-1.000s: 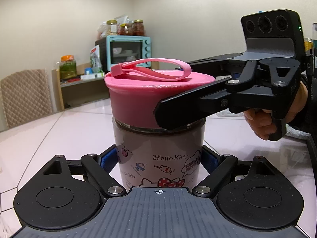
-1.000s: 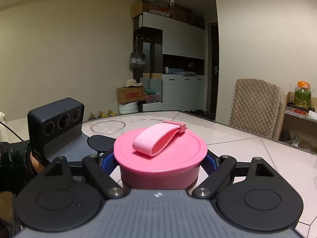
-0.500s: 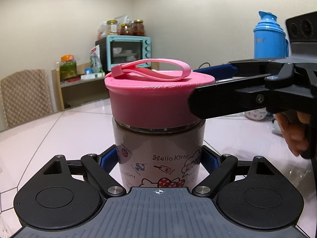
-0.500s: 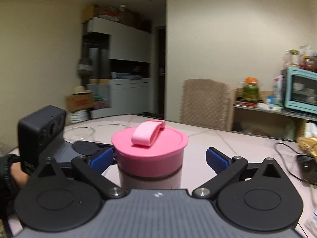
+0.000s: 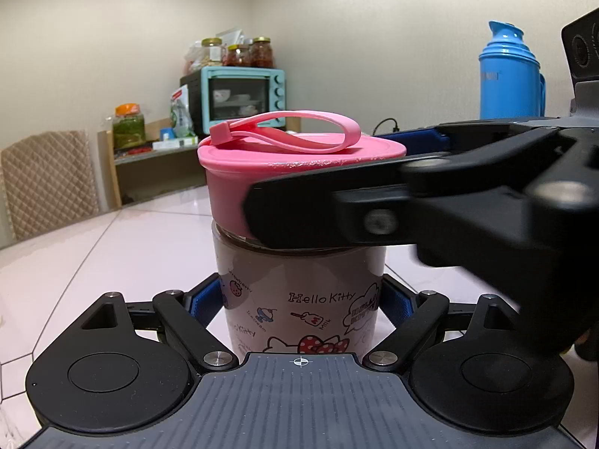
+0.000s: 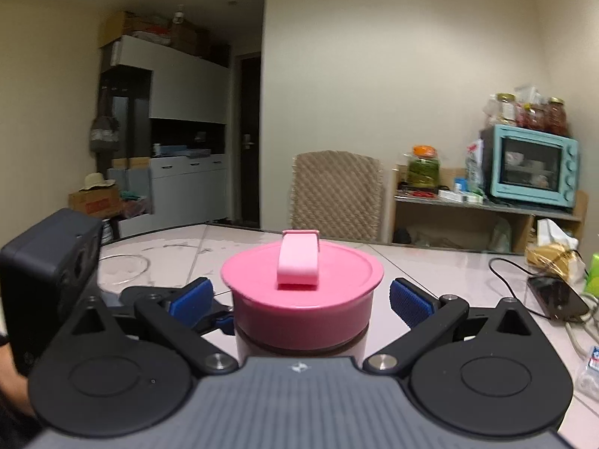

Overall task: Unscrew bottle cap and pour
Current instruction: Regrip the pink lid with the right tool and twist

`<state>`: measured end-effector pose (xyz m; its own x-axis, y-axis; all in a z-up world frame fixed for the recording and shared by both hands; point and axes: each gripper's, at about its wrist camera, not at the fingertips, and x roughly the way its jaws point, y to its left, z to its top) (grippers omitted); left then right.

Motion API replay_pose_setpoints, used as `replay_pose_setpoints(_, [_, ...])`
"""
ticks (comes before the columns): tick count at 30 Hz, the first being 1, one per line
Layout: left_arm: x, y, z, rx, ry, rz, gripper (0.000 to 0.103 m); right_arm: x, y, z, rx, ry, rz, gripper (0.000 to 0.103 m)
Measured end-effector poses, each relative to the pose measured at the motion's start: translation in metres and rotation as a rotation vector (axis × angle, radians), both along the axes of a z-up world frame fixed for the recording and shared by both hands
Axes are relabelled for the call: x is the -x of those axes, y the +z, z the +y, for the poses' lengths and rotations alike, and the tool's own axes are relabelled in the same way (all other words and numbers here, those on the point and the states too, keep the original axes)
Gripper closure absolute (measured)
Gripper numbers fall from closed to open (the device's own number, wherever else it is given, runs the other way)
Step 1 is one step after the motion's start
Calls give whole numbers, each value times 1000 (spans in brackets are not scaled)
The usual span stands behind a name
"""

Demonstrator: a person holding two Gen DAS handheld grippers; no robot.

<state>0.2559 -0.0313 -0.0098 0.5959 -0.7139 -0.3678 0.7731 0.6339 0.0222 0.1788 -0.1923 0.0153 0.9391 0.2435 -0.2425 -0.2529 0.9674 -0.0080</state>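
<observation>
A Hello Kitty bottle (image 5: 299,292) with a wide pink cap (image 5: 239,176) and a pink strap (image 6: 298,260) stands upright on the white table. My left gripper (image 5: 301,305) is shut on the bottle's body, its blue pads pressed on both sides. My right gripper (image 6: 299,299) is open around the cap (image 6: 303,307), its blue pads (image 6: 410,305) apart from the cap on each side. In the left wrist view the right gripper's black finger (image 5: 337,205) crosses in front of the cap.
A blue thermos (image 5: 511,78) stands at the back right. A clear glass bowl (image 6: 123,262) sits on the table behind the left gripper. A phone with cable (image 6: 554,295) lies at the right. A chair (image 6: 337,194) and a shelf with a teal oven (image 6: 531,164) stand beyond the table.
My right gripper let go of the cap, opened, and swung around the bottle to a new angle. The left gripper and bottle have stayed still.
</observation>
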Motion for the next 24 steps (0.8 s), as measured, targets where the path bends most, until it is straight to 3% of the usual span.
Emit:
replay_pose_setpoints(7, [0,0,0,0,0,0,13,-8,-5,9,-6,-40,4,4])
replay_pose_setpoints(12, [0,0,0,0,0,0,13,-9,-6,8,1,-71,0,17])
replay_pose_setpoints(14, [0,0,-1,-1,0,-1,13,-10,-6,4,-7,-52,4,18])
replay_pose_setpoints(19, [-1,0,-1,-1,1,-1,13,-14,-4,-15,26,98,12,18])
replay_pose_setpoints(24, [-2,0,-1,-2,1,-1,13,-36,3,-52,48,393,48,18])
